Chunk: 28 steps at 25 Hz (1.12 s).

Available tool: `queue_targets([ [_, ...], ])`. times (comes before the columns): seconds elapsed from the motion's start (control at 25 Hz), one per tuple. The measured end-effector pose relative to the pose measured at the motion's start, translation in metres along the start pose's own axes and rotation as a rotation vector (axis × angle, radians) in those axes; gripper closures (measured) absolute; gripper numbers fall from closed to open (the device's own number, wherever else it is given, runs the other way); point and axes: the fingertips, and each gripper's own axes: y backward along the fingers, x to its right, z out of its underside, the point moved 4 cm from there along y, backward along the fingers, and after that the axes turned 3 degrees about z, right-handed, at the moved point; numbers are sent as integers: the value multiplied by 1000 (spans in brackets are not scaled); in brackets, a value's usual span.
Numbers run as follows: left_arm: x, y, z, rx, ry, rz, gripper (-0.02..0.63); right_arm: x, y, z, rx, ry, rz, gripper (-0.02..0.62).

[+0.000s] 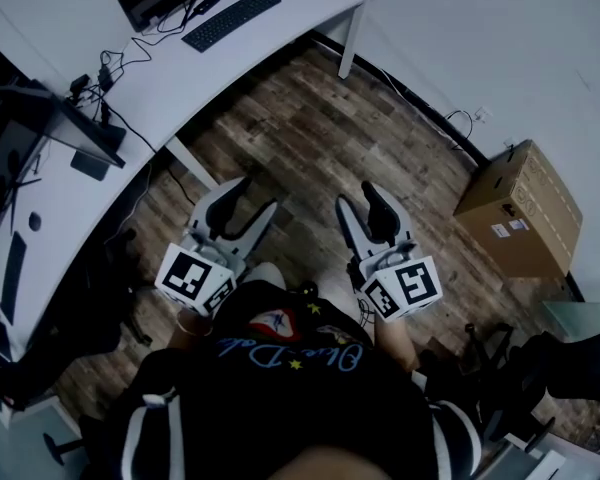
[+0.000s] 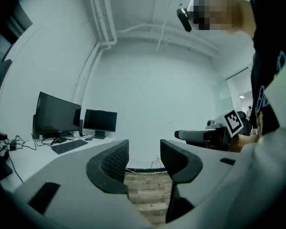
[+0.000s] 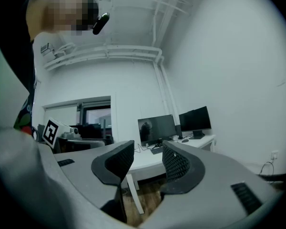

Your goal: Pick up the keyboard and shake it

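Flat black plastic keyboard (image 1: pixel 230 20) lies on the curved white desk (image 1: pixel 170 83) in front of the dark monitors (image 2: pixel 57 113), well apart from both grippers. Probably light, stiff and a bit slick, and the keys could rattle loose. Best pinched at its two short ends, one gripper each. Left gripper (image 1: pixel 246 204) and right gripper (image 1: pixel 360 201) are held low by the person's waist, side by side, pointing out over the wood-plank floor (image 1: pixel 310 133). Both sets of jaws stand partly apart with nothing between them.
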Motion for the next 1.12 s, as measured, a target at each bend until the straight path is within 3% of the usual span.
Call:
queue_targets([
  [0.24,-3,-3,1,-6,17,-18,416,6,2,1,2,-4,5,425],
  [0.52,-18,-32,7,-3,17,34,416,25,-5,4,-14,-3,52,408],
  [1.12,-118,-130,3,24,61,113,413,81,-103,-10,-19,44,119,403],
])
